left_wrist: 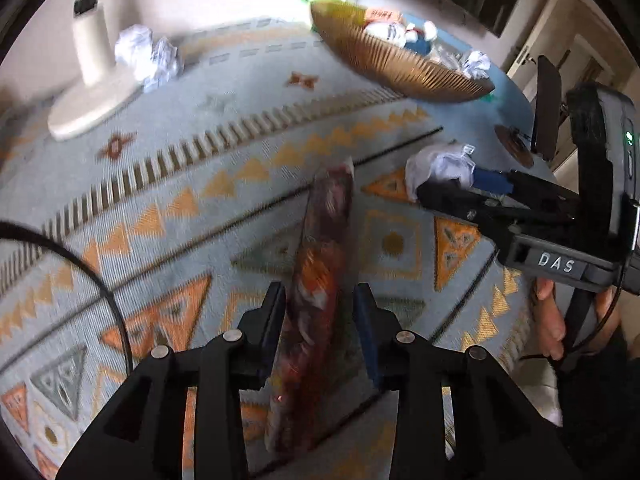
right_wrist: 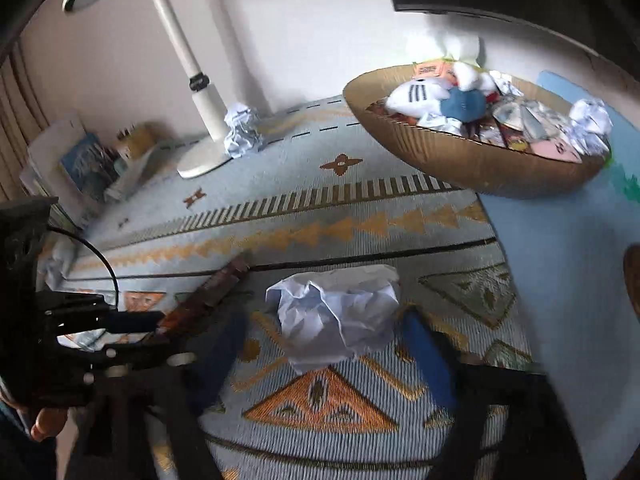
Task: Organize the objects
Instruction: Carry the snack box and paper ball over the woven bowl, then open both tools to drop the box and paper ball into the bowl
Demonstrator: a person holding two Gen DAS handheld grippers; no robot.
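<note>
Left gripper (left_wrist: pixel 320 312) — jaws slightly apart, dark snack wrapper (left_wrist: pixel 320 264) between them at lower centre. Right gripper (right_wrist: pixel 324 344) — jaws wide around crumpled paper (right_wrist: pixel 336 312). Wooden bowl (right_wrist: pixel 460 160) — upper right.

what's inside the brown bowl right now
The brown bowl holds a white-and-blue plush toy, crumpled paper balls and colourful packets. Whatever lies beneath that pile is covered.

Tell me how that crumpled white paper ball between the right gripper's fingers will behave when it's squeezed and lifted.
The crumpled paper ball looks loosely wadded, so it probably crushes inward and weighs little. Its irregular folds suggest it won't roll far on the woven cloth.
</note>
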